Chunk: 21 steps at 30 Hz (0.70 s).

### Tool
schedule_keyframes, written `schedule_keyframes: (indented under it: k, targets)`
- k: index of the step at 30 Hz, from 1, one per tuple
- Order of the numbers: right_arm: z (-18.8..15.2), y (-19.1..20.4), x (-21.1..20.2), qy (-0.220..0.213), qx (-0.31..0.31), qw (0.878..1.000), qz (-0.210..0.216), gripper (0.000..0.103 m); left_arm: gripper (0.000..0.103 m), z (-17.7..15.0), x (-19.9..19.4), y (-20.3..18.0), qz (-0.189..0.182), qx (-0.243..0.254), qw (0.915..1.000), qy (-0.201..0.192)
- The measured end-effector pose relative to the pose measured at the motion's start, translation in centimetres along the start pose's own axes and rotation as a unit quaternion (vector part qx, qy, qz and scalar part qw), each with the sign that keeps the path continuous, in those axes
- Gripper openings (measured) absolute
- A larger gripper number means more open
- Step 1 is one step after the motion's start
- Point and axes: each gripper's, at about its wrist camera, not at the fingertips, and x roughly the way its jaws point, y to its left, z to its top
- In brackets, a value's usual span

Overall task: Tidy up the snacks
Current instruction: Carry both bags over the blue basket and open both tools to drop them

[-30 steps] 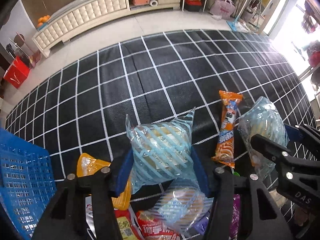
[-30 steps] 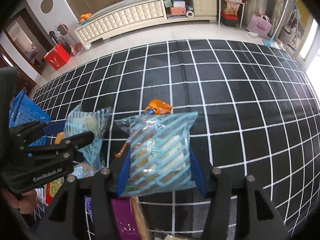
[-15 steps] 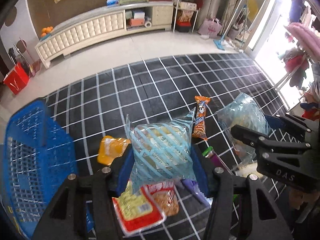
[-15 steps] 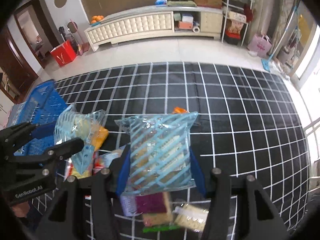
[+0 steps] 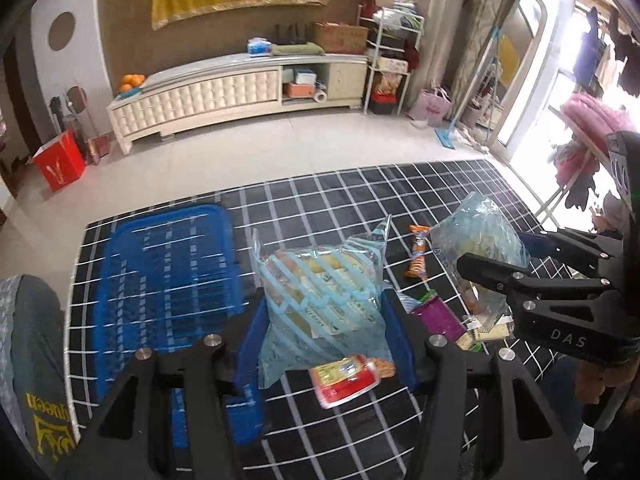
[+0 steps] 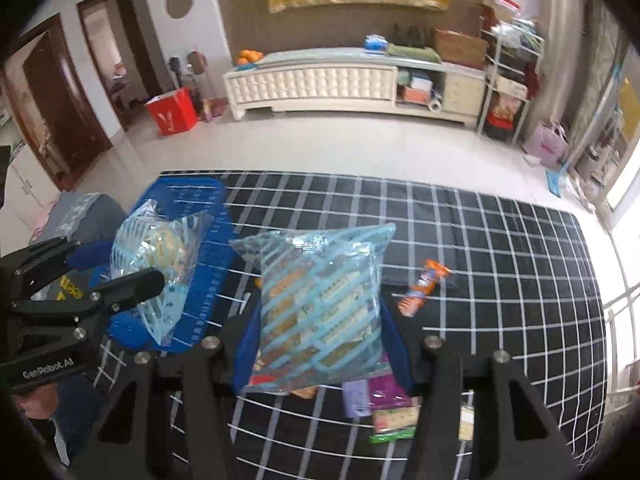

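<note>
My left gripper (image 5: 324,328) is shut on a clear snack bag with light-blue stripes (image 5: 320,300), held high above the black checked mat (image 5: 360,192). My right gripper (image 6: 320,332) is shut on a second blue-striped bag (image 6: 320,304). In the left wrist view the right gripper (image 5: 504,256) shows at the right with its bag (image 5: 476,232). In the right wrist view the left gripper (image 6: 120,268) hangs over the blue basket (image 6: 208,248) with its bag (image 6: 160,264). Loose snacks lie on the mat: an orange packet (image 5: 418,250), a red-and-yellow packet (image 5: 344,380), a purple packet (image 5: 438,314).
The blue plastic basket (image 5: 160,280) stands at the mat's left end. A knee in grey fabric (image 5: 28,344) is at the lower left. Beyond the mat are a white tiled floor, a long cream cabinet (image 5: 224,92), a red bag (image 5: 58,162) and shelves (image 5: 386,64).
Both grippers have risen well above the mat with their striped bags still held. The view has widened, and the blue basket has come fully into sight at the left.
</note>
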Motion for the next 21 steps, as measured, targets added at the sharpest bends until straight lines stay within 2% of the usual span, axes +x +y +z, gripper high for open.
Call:
schedule_keyframes:
  k: [6,11,16,21]
  targets:
    - [1.2,5.1,-0.2,-0.012,-0.030,0.999,0.034,0.060,0.053,-1.8,-3.7,5.1,0.028,-0.027,0.9992,-0.014]
    - [2.0,8.9,1.5,0.000,-0.054,0.997,0.049,0.060,0.053,-2.8,-5.5,9.2,0.048,-0.045,0.9976,-0.019]
    - [2.9,12.0,3.6,0.018,-0.064,0.996,0.059,0.060,0.053,-2.9,-5.8,12.7,0.061,-0.064,0.9959,-0.016]
    - [4.5,13.8,6.1,0.042,-0.061,0.995,0.064,0.060,0.053,-2.3,-4.4,15.5,0.072,-0.081,0.9941,-0.003]
